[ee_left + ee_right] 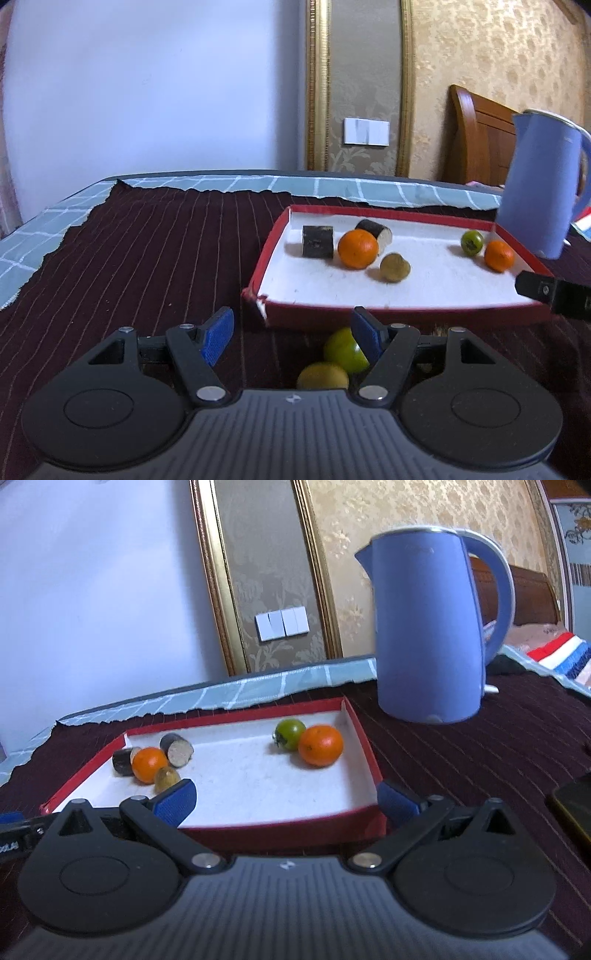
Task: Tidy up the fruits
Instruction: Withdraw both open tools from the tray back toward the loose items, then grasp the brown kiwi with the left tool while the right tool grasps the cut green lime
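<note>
A red-walled white tray [271,243] [364,744] lies on the dark cloth. In it are two dark cut pieces [317,242] [177,749], an orange [357,248] [149,764], a yellow-green fruit [394,266] [167,778], a green fruit [471,242] [290,733] and a second orange [499,255] [320,745]. My left gripper [291,328] is open in front of the tray; a green fruit [345,350] and a yellow fruit [322,376] lie on the cloth by its right finger. My right gripper [286,799] is open and empty over the tray's near wall.
A blue kettle [537,184] [432,627] stands right of the tray. The dark striped cloth [147,258] covers a checked blue sheet [258,182]. A dark flat object [574,808] lies at the right edge. The right gripper's tip [554,291] shows in the left wrist view.
</note>
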The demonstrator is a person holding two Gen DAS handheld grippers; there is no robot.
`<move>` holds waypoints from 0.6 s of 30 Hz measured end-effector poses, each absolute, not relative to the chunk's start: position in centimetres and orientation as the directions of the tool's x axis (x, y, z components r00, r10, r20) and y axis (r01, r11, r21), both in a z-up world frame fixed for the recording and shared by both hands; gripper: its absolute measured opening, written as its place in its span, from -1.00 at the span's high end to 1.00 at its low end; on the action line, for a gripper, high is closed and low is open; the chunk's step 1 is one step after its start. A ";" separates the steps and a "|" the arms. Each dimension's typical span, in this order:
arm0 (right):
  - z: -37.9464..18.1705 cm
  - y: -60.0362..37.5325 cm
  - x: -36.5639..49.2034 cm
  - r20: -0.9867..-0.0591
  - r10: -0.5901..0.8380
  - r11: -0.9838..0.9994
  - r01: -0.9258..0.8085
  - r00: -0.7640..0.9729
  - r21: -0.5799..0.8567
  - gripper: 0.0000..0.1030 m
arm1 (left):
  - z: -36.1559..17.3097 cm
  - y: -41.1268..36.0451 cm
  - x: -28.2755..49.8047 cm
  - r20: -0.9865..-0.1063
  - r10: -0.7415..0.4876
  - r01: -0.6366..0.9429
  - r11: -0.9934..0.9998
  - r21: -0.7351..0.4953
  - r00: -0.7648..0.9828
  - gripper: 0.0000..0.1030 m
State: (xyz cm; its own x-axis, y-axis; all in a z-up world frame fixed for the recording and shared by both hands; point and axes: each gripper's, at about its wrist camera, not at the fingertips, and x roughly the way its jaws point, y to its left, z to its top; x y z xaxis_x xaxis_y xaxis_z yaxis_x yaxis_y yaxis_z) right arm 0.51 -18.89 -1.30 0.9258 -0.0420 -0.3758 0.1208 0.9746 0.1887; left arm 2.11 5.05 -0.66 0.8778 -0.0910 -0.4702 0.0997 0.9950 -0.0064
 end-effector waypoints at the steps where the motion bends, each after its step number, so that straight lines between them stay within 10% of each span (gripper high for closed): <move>1: -1.4 -19.0 0.3 -0.383 -0.028 0.974 0.112 0.924 0.199 -1.00 | -0.7 5.4 1.8 -0.469 -0.106 0.116 0.993 -0.008 0.877 -0.35; 18: -2.1 -12.8 -2.0 -0.500 0.126 0.981 -0.183 0.857 -0.067 -0.91 | -2.3 5.4 -0.7 -0.468 -0.153 0.235 0.965 0.120 0.870 -0.35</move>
